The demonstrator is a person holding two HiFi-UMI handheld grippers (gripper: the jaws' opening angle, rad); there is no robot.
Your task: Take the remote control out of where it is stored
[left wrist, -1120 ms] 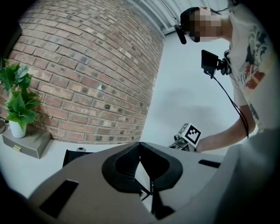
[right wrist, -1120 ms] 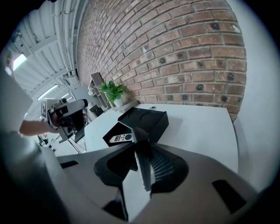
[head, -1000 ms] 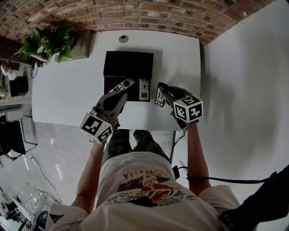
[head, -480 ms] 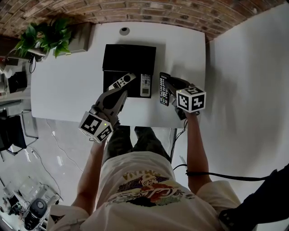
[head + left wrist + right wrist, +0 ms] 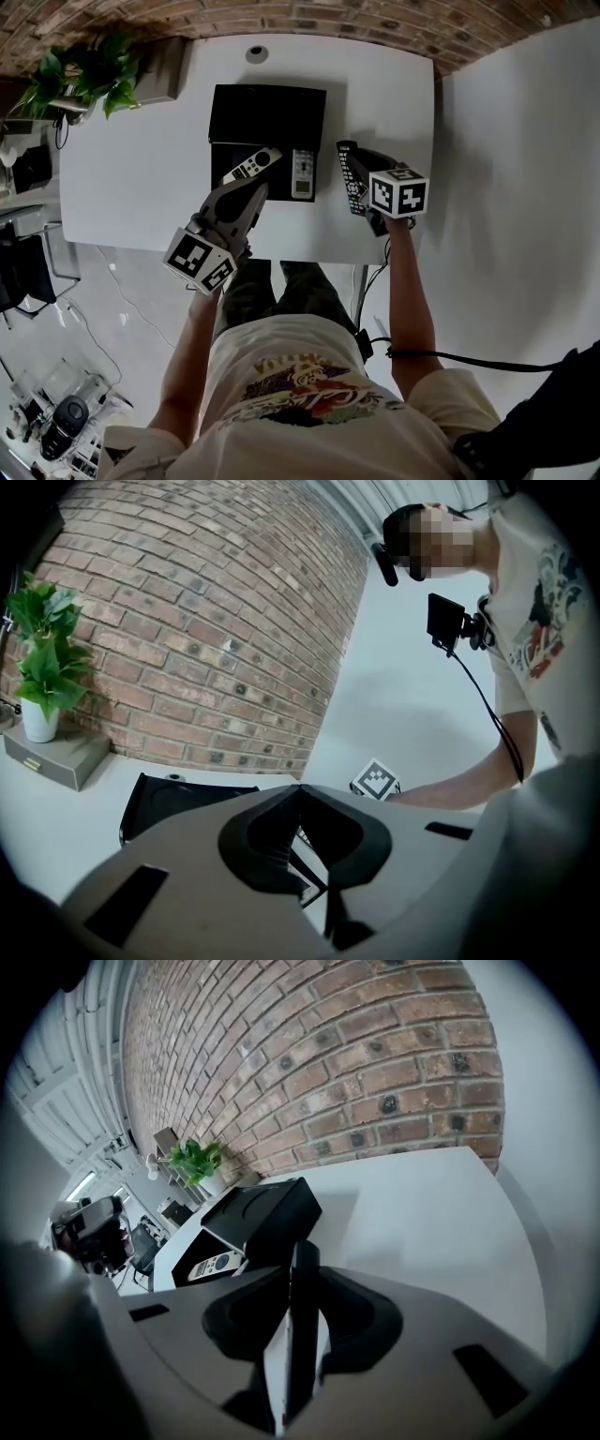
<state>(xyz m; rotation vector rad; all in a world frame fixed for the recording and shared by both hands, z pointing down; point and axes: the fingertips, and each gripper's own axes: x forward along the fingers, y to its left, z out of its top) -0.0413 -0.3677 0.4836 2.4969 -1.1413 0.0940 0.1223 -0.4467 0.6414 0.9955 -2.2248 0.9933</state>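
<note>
Holds left claw (image 5: 300,794) pressed together and empty at 7 o'clock of the open black storage box (image 5: 267,112), close to a silver remote (image 5: 251,167) and a grey remote (image 5: 301,176) lying inside. Clamps right claw (image 5: 300,1283) edge-on around the black remote control (image 5: 347,159), out of the box at its 3 o'clock, over the white tabletop (image 5: 141,169). Could drop it: narrow grip, long overhang, likely to pivot or slip on set-down.

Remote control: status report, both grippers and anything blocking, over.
Right gripper shut on black remote control, out of the black box, right of it. Left gripper shut, empty, at box front. Two more remotes lie inside. Nothing in the way.
</note>
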